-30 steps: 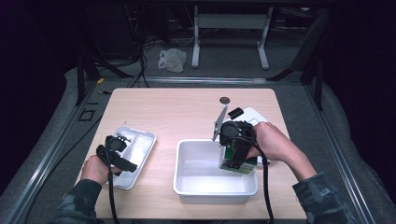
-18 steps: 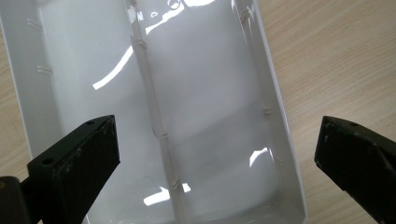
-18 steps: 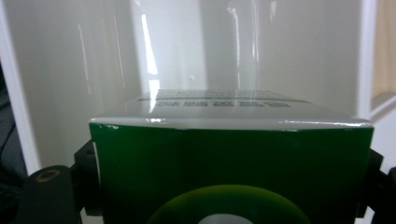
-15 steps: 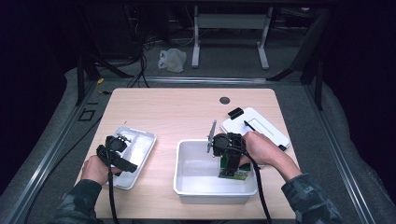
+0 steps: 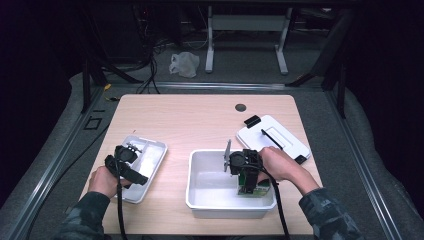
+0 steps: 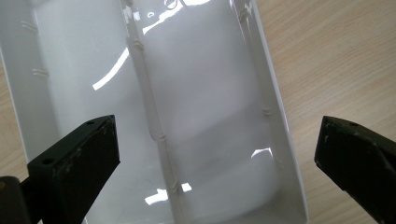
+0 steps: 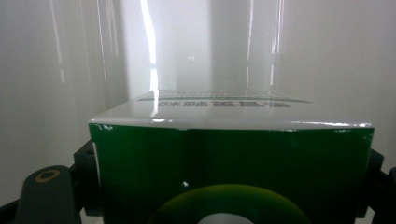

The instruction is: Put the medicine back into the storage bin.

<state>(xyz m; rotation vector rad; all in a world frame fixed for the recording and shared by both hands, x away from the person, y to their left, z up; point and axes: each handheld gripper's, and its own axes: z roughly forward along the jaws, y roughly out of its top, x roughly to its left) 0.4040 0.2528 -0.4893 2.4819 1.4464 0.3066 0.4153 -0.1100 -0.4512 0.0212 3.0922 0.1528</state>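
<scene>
My right gripper (image 5: 248, 188) points down into the white bin (image 5: 200, 197) at the table's front middle, shut on a green box (image 5: 254, 189) near the bin's right wall. In the right gripper view the green box (image 7: 231, 168) sits squeezed between both jaws, its white top edge facing the bin's wall (image 7: 70, 56). My left gripper (image 5: 131, 150) hovers over the shallow white tray (image 5: 155, 150) at the front left. Its jaws stand wide apart above the tray (image 6: 205, 107), nothing between them.
A white lid (image 5: 274, 137) with black clips lies on the table right of the bin. A small dark hole (image 5: 240, 107) marks the tabletop's far side. Dark floor, cables and a frame lie beyond the table.
My right gripper has sunk with the green box from above the bin's right rim down into the bin. The left gripper has stayed over the tray.
</scene>
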